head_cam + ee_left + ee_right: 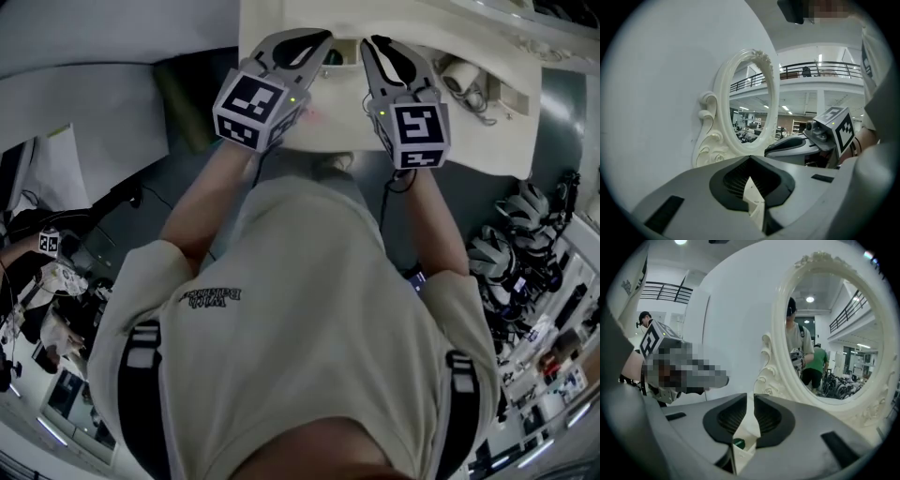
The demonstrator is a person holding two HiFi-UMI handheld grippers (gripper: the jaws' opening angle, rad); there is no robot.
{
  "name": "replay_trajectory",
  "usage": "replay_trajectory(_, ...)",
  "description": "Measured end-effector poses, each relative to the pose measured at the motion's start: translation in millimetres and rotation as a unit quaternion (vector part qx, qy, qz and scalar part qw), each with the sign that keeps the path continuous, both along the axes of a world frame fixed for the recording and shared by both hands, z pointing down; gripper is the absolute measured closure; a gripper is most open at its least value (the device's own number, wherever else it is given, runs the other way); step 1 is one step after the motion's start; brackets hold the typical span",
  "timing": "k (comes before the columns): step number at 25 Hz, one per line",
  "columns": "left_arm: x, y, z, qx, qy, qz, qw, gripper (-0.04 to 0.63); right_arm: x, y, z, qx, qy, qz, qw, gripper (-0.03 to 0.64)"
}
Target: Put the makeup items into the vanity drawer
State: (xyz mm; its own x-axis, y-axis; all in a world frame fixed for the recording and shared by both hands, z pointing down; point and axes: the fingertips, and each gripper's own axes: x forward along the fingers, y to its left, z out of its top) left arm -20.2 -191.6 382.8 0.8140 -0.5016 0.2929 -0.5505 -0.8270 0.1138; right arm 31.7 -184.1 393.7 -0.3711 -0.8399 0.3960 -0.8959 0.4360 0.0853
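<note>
My left gripper (pixel 314 42) and right gripper (pixel 373 47) hang side by side over the white vanity top (pixel 469 141), both pointing at its back edge. Each is shut with nothing held. In the left gripper view the jaws (pixel 750 160) meet in front of the ornate white oval mirror (pixel 750 103), and the right gripper (pixel 813 140) shows beside them. In the right gripper view the jaws (pixel 753 398) stand a thin slit apart, empty. Below them a small green-topped item (pixel 738 443) lies among white shapes. Several pale makeup items (pixel 466 82) sit at the vanity's right end. I cannot make out the drawer.
The mirror (pixel 834 333) reflects a person and parked bicycles. A white wall rises behind the vanity. Helmets and gear (pixel 516 230) crowd the floor to the right, and a cluttered desk (pixel 47 272) stands to the left.
</note>
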Motion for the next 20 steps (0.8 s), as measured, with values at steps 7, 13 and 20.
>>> replay_trajectory(7, 31, 31, -79, 0.101, 0.021, 0.047, 0.9935, 0.581, 27, 40, -86, 0.073, -0.029, 0.036, 0.996, 0.578)
replay_trajectory(13, 65, 70, -134, 0.139, 0.069, 0.099, 0.9829, 0.581, 55, 85, -130, 0.113, -0.038, 0.073, 0.99, 0.592)
replay_trajectory(20, 90, 108, -178, 0.164, 0.117, 0.135, 0.9701, 0.581, 87, 135, -159, 0.146, -0.043, 0.125, 0.98, 0.609)
